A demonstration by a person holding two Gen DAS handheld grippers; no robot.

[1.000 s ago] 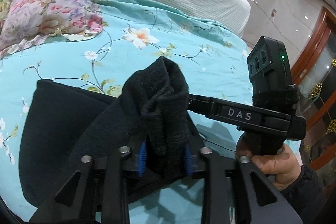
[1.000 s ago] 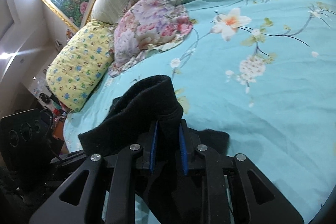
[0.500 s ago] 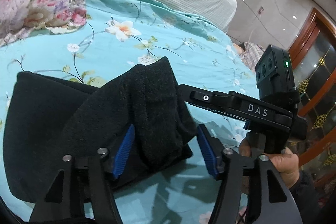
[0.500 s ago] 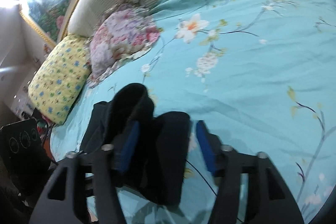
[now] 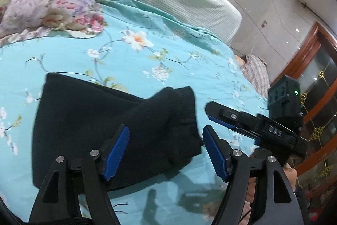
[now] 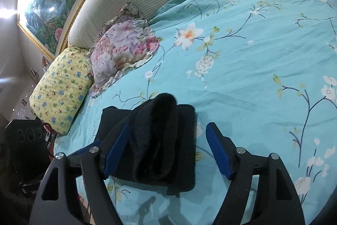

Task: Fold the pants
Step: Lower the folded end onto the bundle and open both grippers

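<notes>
1. My left tongs (image 5: 165, 149) have just been opening; they stand wide, pads clear of the pants (image 5: 109, 130).
2. My right tongs (image 6: 166, 150) likewise, nothing gripped.
3. Pants lie folded on the bed (image 6: 252, 77), near the pillows (image 6: 124, 50).

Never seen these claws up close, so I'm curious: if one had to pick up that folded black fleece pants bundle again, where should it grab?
Probably the raised hump on the folded black fleece pants bundle: it stands up off the turquoise floral bedsheet, so the pads can close on both its sides. Come from the near edge, angled downward, as the open right claw already points. The flat layers elsewhere offer nothing to pinch.
</notes>
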